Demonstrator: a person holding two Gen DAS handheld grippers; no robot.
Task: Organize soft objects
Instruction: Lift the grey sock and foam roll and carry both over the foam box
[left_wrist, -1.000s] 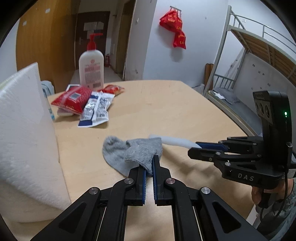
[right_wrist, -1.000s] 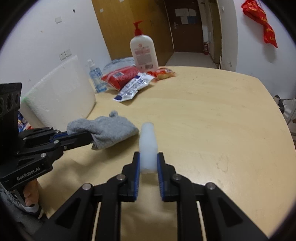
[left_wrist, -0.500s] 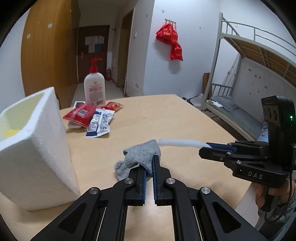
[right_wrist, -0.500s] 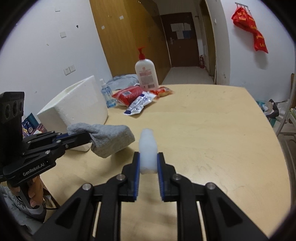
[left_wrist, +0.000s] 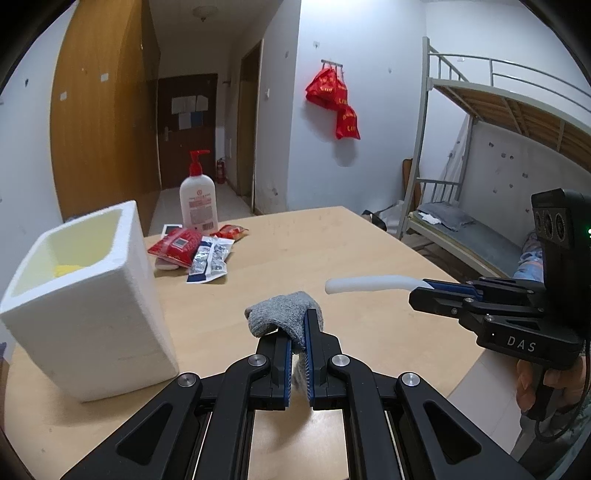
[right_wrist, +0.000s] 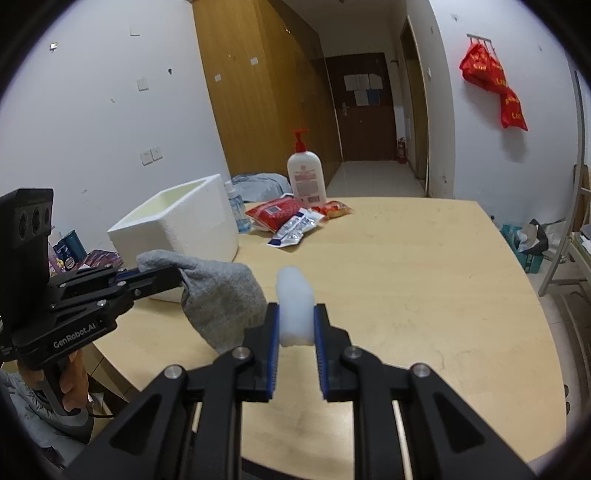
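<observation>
- Dorm-room table (left_wrist: 369, 258) spreads ahead: your left gripper (left_wrist: 298, 354) is clamped on the grey sock (left_wrist: 284, 317), lifted; the open foam box (left_wrist: 88, 295) stands left of the jaws, the table edge right.
- Right view: your right gripper (right_wrist: 295, 325) pinches the white foam strip (right_wrist: 294, 295). Neither item is boxed; open tabletop lies ahead.

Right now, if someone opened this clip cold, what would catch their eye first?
Probably the two held items: the left gripper is clamped on a gray sock hanging above the wooden table, while the right gripper pinches a white foam strip beside it. Next comes the open white foam box at the table's left, with red snack packets and a lotion pump bottle behind.
</observation>
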